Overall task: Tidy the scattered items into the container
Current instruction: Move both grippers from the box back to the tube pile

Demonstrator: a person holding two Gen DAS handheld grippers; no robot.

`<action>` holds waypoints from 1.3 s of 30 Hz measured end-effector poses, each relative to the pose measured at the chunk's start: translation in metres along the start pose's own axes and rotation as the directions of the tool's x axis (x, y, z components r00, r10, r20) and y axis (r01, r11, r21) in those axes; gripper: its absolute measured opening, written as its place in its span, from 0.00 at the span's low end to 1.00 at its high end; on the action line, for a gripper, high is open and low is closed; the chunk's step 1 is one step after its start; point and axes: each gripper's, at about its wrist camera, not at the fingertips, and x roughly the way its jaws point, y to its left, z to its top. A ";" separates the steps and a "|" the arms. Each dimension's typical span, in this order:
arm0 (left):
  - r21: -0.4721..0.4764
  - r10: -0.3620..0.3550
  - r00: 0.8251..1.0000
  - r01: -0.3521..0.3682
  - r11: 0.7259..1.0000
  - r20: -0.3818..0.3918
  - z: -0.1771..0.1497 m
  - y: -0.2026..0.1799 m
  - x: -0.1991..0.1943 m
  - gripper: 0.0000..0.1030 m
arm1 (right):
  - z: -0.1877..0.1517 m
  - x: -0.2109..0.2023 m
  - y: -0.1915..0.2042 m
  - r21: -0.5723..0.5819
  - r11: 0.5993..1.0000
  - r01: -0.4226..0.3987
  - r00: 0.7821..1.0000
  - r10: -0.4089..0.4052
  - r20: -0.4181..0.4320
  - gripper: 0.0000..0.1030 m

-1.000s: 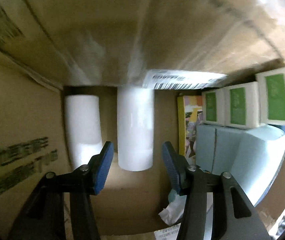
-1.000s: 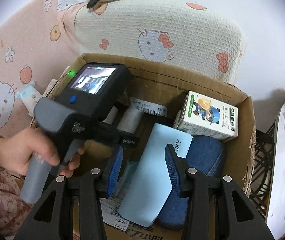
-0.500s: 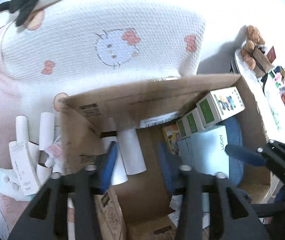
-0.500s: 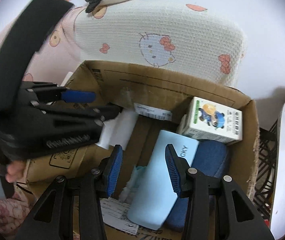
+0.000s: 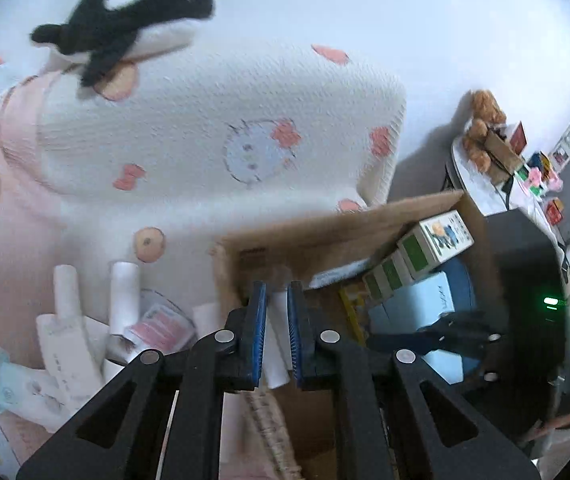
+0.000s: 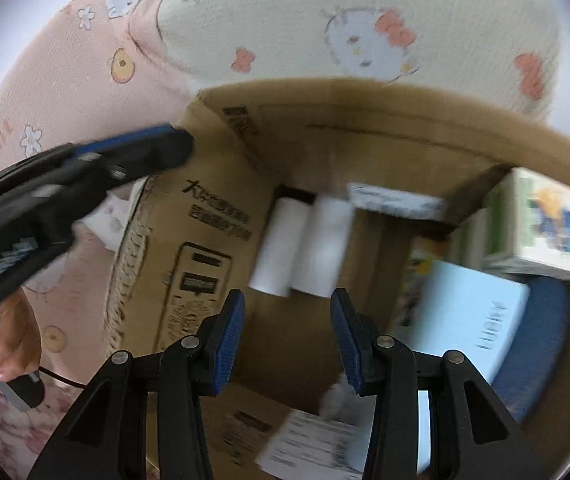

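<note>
The left gripper's [image 5: 276,334] jaws have just been closing and now stand all but shut with nothing in them; the white roll seen through the slit lies far below, in the box. The right gripper's [image 6: 287,338] jaws stand apart, empty too, hanging over the box [image 6: 385,120] interior.

So what is left to fetch? Out on the pink blanket [image 5: 25,240], to the lower left of the left jaws, sits a heap of white tubes [image 5: 123,294], a small pink-and-white packet [image 5: 161,326] and a white carton [image 5: 63,344]. They lie outside the box's left wall, just beside it. The left hand is clearly the nearer one; the right gripper is over the box on the far side of that wall.

The two upright-looking tubes run their long axes away from the camera, roughly in line with the fingers, so jaws closing across them should catch the narrow width — a judgement, not a certainty. They are plain, white, matte cylinders, likely light and easy to crush.

Inside the box, two rolls [image 6: 301,248] already lie side by side against the back wall, with a pale blue pack [image 6: 473,316] and green-and-white cartons [image 6: 545,224] to their right.
</note>
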 end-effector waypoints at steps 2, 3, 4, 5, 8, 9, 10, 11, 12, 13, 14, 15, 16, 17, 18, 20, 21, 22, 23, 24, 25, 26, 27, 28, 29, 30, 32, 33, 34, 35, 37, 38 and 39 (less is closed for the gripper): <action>0.003 0.008 1.000 -0.008 1.000 0.025 -0.001 0.008 -0.007 0.12 | 0.006 0.011 0.004 0.027 0.999 -0.020 0.999 0.021 -0.029 0.40; 0.002 0.011 0.999 -0.011 1.000 0.035 -0.003 0.012 -0.010 0.12 | 0.008 0.016 0.004 0.033 0.999 -0.025 0.999 0.026 -0.038 0.40; -0.003 0.014 0.999 -0.014 1.000 0.041 -0.004 0.017 -0.013 0.12 | 0.011 0.022 0.005 0.045 0.999 -0.024 0.998 0.026 -0.050 0.40; -0.012 0.013 0.999 -0.012 1.000 0.044 -0.005 0.022 -0.015 0.12 | 0.014 0.028 0.004 0.063 0.998 -0.013 0.998 0.017 -0.062 0.40; -0.052 0.000 0.999 0.003 0.999 0.041 -0.011 0.042 -0.016 0.12 | 0.022 0.044 -0.001 0.088 0.996 0.031 0.995 -0.022 -0.101 0.40; -0.067 -0.006 0.999 0.009 0.998 0.038 -0.013 0.050 -0.016 0.12 | 0.024 0.048 -0.003 0.083 0.995 0.062 0.993 -0.053 -0.107 0.40; -0.082 -0.011 0.999 0.014 0.997 0.035 -0.015 0.057 -0.015 0.12 | 0.025 0.053 -0.003 0.068 0.992 0.103 0.989 -0.095 -0.109 0.40; -0.097 -0.011 0.999 0.015 0.995 0.034 -0.017 0.064 -0.015 0.12 | 0.025 0.058 -0.002 0.044 0.989 0.141 0.983 -0.135 -0.125 0.40; -0.114 -0.012 0.999 0.016 0.993 0.031 -0.018 0.071 -0.014 0.12 | 0.024 0.064 -0.001 0.031 0.987 0.159 0.977 -0.153 -0.146 0.39; -0.128 -0.016 0.999 0.020 0.992 0.029 -0.020 0.078 -0.013 0.12 | 0.024 0.069 -0.001 0.028 0.987 0.160 0.974 -0.154 -0.164 0.39; -0.145 -0.022 0.999 0.026 0.989 0.030 -0.022 0.085 -0.012 0.12 | 0.024 0.074 0.000 0.025 0.987 0.159 0.970 -0.152 -0.189 0.38; -0.160 -0.027 0.999 0.032 0.987 0.033 -0.024 0.091 -0.012 0.12 | 0.024 0.078 0.001 0.024 0.987 0.160 0.967 -0.152 -0.206 0.35; -0.169 -0.030 0.999 0.035 0.985 0.033 -0.026 0.095 -0.011 0.12 | 0.024 0.080 0.003 0.020 0.987 0.161 0.965 -0.153 -0.215 0.34; -0.177 -0.031 0.999 0.036 0.984 0.033 -0.027 0.099 -0.011 0.12 | 0.025 0.082 0.004 0.014 0.985 0.171 0.962 -0.164 -0.217 0.34; -0.189 -0.031 0.999 0.036 0.981 0.032 -0.030 0.105 -0.010 0.12 | 0.026 0.083 0.006 0.012 0.983 0.183 0.960 -0.176 -0.219 0.34; -0.201 -0.033 0.999 0.038 0.979 0.026 -0.034 0.111 -0.009 0.12 | 0.030 0.088 0.005 0.024 0.981 0.193 0.957 -0.183 -0.225 0.34; -0.206 -0.035 0.999 0.039 0.978 0.021 -0.037 0.115 -0.008 0.12 | 0.032 0.092 0.004 0.026 0.979 0.200 0.954 -0.189 -0.231 0.34; -0.211 -0.037 0.999 0.040 0.977 0.017 -0.039 0.117 -0.007 0.12 | 0.033 0.094 0.003 0.027 0.977 0.210 0.952 -0.199 -0.233 0.34; -0.215 -0.039 0.999 0.041 0.976 0.014 -0.041 0.120 -0.006 0.12 | 0.034 0.097 0.002 0.027 0.976 0.218 0.950 -0.205 -0.236 0.34; -0.218 -0.039 0.999 0.039 0.975 0.006 -0.043 0.122 -0.005 0.12 | 0.035 0.101 0.001 0.026 0.976 0.217 0.949 -0.205 -0.241 0.34; -0.219 -0.038 0.999 0.037 0.975 -0.001 -0.045 0.124 -0.004 0.12 | 0.035 0.104 0.000 0.026 0.977 0.213 0.949 -0.200 -0.245 0.33; -0.220 -0.036 0.999 0.034 0.975 -0.005 -0.047 0.126 -0.004 0.12 | 0.034 0.107 0.000 0.023 0.975 0.220 0.947 -0.208 -0.245 0.33; -0.221 -0.035 0.999 0.032 0.975 -0.007 -0.048 0.127 -0.004 0.12 | 0.033 0.110 0.001 0.012 0.972 0.234 0.941 -0.223 -0.255 0.33; -0.224 -0.034 0.999 0.030 0.974 -0.011 -0.050 0.129 -0.003 0.12 | 0.031 0.112 0.001 0.008 0.972 0.234 0.938 -0.224 -0.263 0.33; -0.227 -0.034 0.999 0.030 0.974 -0.015 -0.050 0.130 -0.002 0.12 | 0.029 0.116 0.001 0.007 0.971 0.237 0.933 -0.226 -0.279 0.33; -0.229 -0.036 0.999 0.030 0.973 -0.019 -0.051 0.131 -0.001 0.12 | 0.029 0.115 0.001 0.010 0.972 0.235 0.934 -0.223 -0.278 0.33; -0.231 -0.034 0.999 0.029 0.973 -0.020 -0.052 0.132 -0.001 0.12 | 0.029 0.114 0.001 0.016 0.973 0.230 0.933 -0.216 -0.288 0.33; -0.227 -0.032 0.999 0.026 0.974 -0.022 -0.053 0.131 0.000 0.12 | 0.029 0.114 0.001 0.019 0.973 0.228 0.932 -0.213 -0.293 0.33; -0.225 -0.031 0.999 0.024 0.974 -0.024 -0.053 0.131 0.000 0.12 | 0.027 0.115 0.002 0.019 0.973 0.231 0.930 -0.215 -0.297 0.33; -0.224 -0.030 0.999 0.024 0.974 -0.025 -0.053 0.131 0.000 0.12 | 0.027 0.114 0.002 0.017 0.972 0.234 0.928 -0.218 -0.301 0.33; -0.220 -0.034 0.999 0.028 0.975 -0.025 -0.053 0.130 0.000 0.12 | 0.026 0.114 0.005 0.011 0.971 0.241 0.926 -0.227 -0.301 0.33; -0.217 -0.034 0.999 0.027 0.976 -0.025 -0.053 0.130 0.000 0.12 | 0.025 0.114 0.007 0.009 0.970 0.243 0.925 -0.229 -0.304 0.33; -0.216 -0.031 0.999 0.025 0.976 -0.024 -0.053 0.129 0.000 0.12 | 0.025 0.114 0.007 0.015 0.971 0.240 0.925 -0.224 -0.309 0.33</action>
